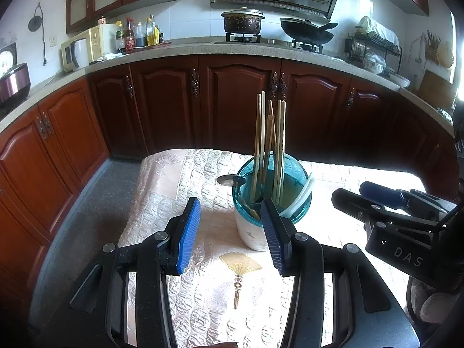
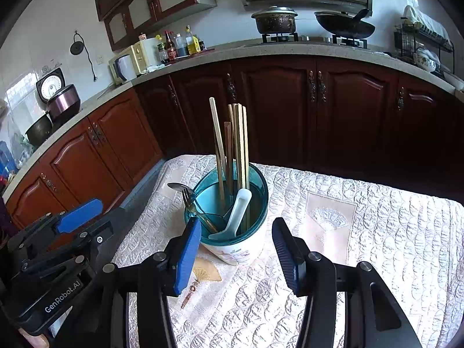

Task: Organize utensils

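A utensil holder [image 1: 252, 232] with a teal rim and white body stands on the quilted table; it also shows in the right wrist view [image 2: 232, 246]. Several wooden chopsticks [image 1: 268, 145] [image 2: 236, 145] stand upright in it. A white plastic spoon [image 2: 236, 214] [image 1: 301, 194], a metal fork [image 2: 190, 198] and a metal spoon [image 2: 177, 187] [image 1: 227, 179] lean in it. My left gripper [image 1: 230, 229] is open and empty just in front of the holder. My right gripper [image 2: 236, 249] is open and empty around the holder's near side. The right gripper also shows at the right of the left wrist view [image 1: 374, 200].
The table carries a pale quilted cloth [image 2: 362, 246] with a fan motif [image 1: 240, 262]. Dark wooden cabinets [image 1: 237, 101] run behind, under a stone counter with a pot [image 1: 243, 20], a wok [image 1: 307, 30] and bottles [image 1: 139, 33]. Floor [image 1: 95, 203] lies left of the table.
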Demonstrator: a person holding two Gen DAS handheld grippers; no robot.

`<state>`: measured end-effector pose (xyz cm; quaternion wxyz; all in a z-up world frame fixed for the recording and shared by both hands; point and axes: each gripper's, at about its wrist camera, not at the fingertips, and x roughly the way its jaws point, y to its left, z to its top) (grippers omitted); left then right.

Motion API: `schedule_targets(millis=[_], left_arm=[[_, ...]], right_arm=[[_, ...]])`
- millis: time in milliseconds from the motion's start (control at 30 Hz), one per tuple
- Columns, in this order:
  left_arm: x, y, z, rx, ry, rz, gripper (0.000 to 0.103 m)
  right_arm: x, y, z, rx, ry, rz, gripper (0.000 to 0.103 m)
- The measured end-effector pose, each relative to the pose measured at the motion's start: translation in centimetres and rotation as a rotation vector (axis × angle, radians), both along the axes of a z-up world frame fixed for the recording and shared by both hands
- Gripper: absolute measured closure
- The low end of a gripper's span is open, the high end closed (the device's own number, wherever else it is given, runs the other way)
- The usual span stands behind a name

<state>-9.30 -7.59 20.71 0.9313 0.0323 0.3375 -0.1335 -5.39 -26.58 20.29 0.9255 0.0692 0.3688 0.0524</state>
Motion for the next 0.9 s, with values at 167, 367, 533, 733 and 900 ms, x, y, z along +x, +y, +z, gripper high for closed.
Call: schedule_targets(millis=[167, 367, 533, 733, 900], left_arm=[[0.07, 0.01, -0.01, 0.001, 0.0, 0.002, 0.06], [-0.01, 0.11, 0.07, 0.003, -0.005, 0.009, 0.06], [-0.01, 0.18, 0.07, 0.006, -0.007, 0.015, 0.06], [-0.07, 0.15, 0.12, 0.007, -0.006, 0.018, 0.06], [-0.03, 0.21, 0.1, 0.008, -0.008, 0.022, 0.06]], right_arm=[[0.1, 0.06, 0.06, -0.002, -0.001, 0.001, 0.054], [0.31, 0.23, 0.03, -0.005, 0.002, 0.01, 0.054], [0.4, 0.24, 0.03, -0.005, 0.002, 0.011, 0.054], [0.43, 0.32, -0.09, -0.006, 0.001, 0.012, 0.054], [0.47, 0.43, -0.12, -0.007, 0.002, 0.014, 0.054]])
